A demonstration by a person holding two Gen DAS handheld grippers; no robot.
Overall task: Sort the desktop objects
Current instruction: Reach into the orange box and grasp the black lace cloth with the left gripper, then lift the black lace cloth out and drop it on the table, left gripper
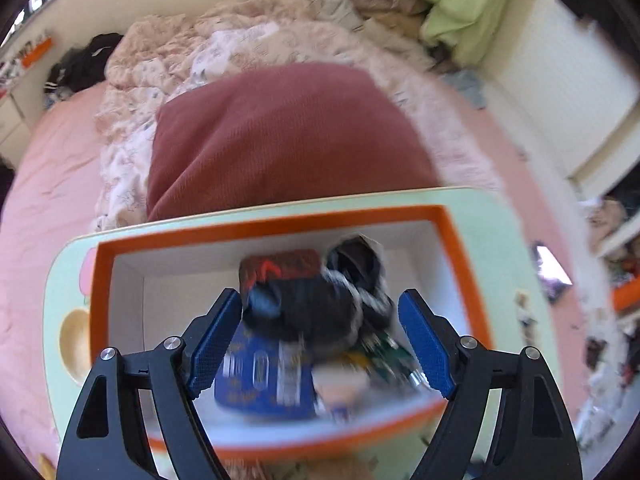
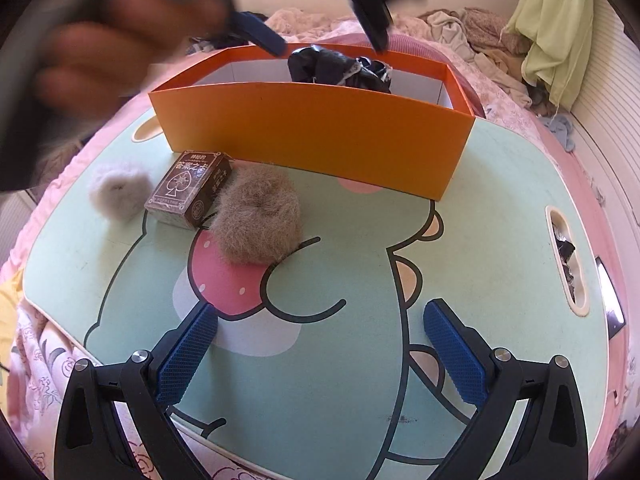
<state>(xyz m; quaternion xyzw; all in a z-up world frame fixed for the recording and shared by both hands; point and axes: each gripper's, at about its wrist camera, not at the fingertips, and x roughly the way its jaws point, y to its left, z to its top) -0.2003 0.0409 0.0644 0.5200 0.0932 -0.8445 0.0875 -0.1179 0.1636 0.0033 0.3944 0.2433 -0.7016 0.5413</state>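
On the bench (image 2: 500, 184), from left to right, wait a grey puff (image 2: 116, 192), a card box (image 2: 188, 188) and a brown puff (image 2: 256, 216), near 10 o'clock of the right tongs (image 2: 320, 354), which are wide and empty. The left tongs (image 1: 320, 340) hang wide over the orange box (image 2: 316, 136), around a dark cloth bundle (image 1: 316, 308) but, I think, not gripping it. Lift them straight up to avoid catching the cloth.
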